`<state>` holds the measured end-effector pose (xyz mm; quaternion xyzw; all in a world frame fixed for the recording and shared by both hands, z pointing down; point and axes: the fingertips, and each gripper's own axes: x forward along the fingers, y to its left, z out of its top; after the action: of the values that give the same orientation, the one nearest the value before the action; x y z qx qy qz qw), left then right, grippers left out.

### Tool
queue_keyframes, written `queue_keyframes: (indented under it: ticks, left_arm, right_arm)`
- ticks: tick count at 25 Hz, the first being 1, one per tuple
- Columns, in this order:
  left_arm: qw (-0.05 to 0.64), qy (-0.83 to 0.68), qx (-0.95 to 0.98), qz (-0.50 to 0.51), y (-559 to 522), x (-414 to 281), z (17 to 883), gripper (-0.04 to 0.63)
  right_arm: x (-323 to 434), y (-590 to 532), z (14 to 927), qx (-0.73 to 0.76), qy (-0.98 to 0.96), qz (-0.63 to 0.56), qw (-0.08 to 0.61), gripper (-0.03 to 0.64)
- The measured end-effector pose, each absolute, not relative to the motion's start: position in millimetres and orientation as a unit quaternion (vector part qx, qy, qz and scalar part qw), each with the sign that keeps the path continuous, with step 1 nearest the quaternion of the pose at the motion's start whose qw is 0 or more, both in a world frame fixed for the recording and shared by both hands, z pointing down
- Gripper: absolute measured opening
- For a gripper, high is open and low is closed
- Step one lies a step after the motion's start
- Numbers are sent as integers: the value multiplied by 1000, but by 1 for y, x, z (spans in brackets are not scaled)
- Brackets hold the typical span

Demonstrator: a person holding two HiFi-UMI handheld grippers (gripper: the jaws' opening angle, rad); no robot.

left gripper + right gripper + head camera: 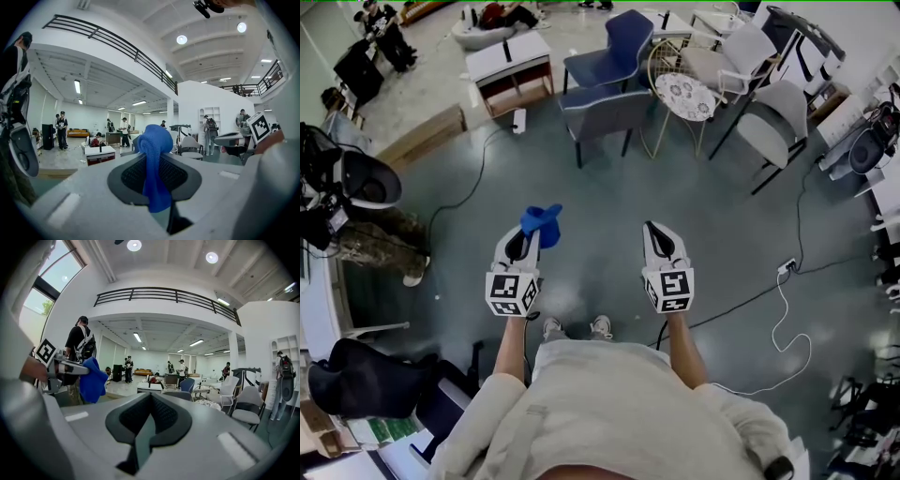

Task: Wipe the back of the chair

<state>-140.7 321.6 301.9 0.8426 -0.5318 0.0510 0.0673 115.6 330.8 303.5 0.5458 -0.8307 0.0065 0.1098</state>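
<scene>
A blue cloth [542, 223] hangs pinched in my left gripper [525, 232], which is shut on it at waist height above the floor. In the left gripper view the cloth [154, 154] bunches over the jaw tips and hides what lies straight ahead. My right gripper [652, 228] is level with the left one, shut, with nothing in it [150, 398]. A dark blue-grey chair [605, 111] stands about two metres ahead, and a blue chair [623, 42] is right behind it. Both grippers are far from the chairs.
A round patterned table [684, 96] stands right of the chairs, with grey chairs [773, 122] and a white chair [727, 61] beyond. A white cable [787, 319] and a power strip [787, 267] lie on the floor at right. A low white table [508, 64] is far left.
</scene>
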Motion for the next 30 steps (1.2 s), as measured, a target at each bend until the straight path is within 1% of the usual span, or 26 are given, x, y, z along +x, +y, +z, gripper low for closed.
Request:
queue_keyframes:
  ticks: [7, 17, 23, 30]
  left_arm:
    - [67, -529, 845, 48, 315, -113, 310, 64]
    - [76, -522, 848, 57, 269, -103, 323, 64]
    - [92, -509, 854, 52, 205, -101, 338, 64]
    - [110, -491, 863, 50, 106, -116, 347, 63]
  right_arm:
    - [129, 332, 322, 535, -837, 18, 111, 0]
    - [127, 299, 332, 527, -841, 31, 119, 0]
    - [123, 244, 338, 530, -837, 36, 133, 0]
    - [95, 148, 332, 531, -833, 31, 154, 0]
